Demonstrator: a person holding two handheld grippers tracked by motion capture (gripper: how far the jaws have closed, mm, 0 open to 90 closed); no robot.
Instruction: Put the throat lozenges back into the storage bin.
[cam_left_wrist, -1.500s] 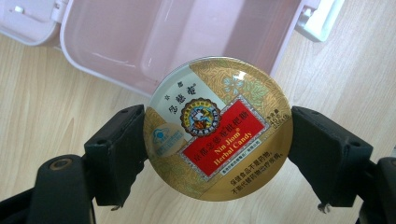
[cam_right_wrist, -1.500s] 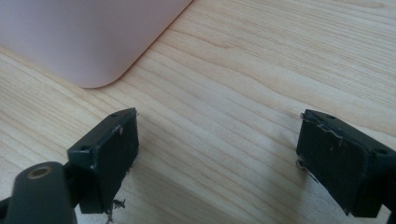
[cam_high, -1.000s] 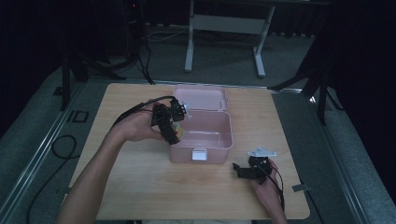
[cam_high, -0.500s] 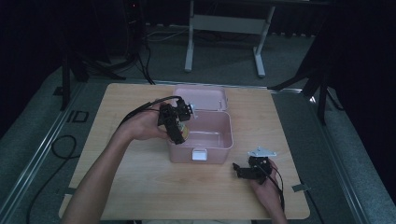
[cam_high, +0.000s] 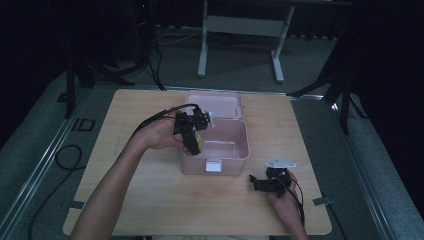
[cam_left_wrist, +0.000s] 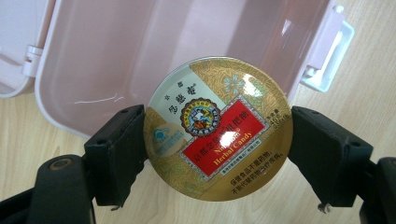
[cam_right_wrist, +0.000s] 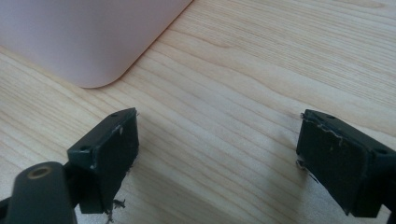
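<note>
From the high view, one light wooden desk (cam_high: 150, 200) stands in a dark room with a grey floor, and a grey metal frame stands behind it. One open pink plastic box (cam_high: 235, 150) with a white latch sits in the middle of the desk, its lid lying flat behind it. The left hand-held gripper (cam_high: 192, 135) is over the box's left edge, holding one small round gold tin (cam_high: 198, 144). The right hand-held gripper (cam_high: 260, 182) rests low on the desk, near the box's front right corner, with a grey three-cornered plate on top. In the left gripper view, the left hand-held gripper (cam_left_wrist: 217, 154) is clenched on the round gold tin (cam_left_wrist: 218, 128), one black pad pressing on each side. The tin hangs over the near rim of the pink box (cam_left_wrist: 93, 70). Its red label reads "Herbal Candy" in gold letters, with Chinese writing around it and a round picture in the middle. In the right gripper view, the right hand-held gripper (cam_right_wrist: 217, 158) is released, its two black pads wide apart over bare wood, with one rounded corner of the pink box (cam_right_wrist: 84, 42) ahead.
</note>
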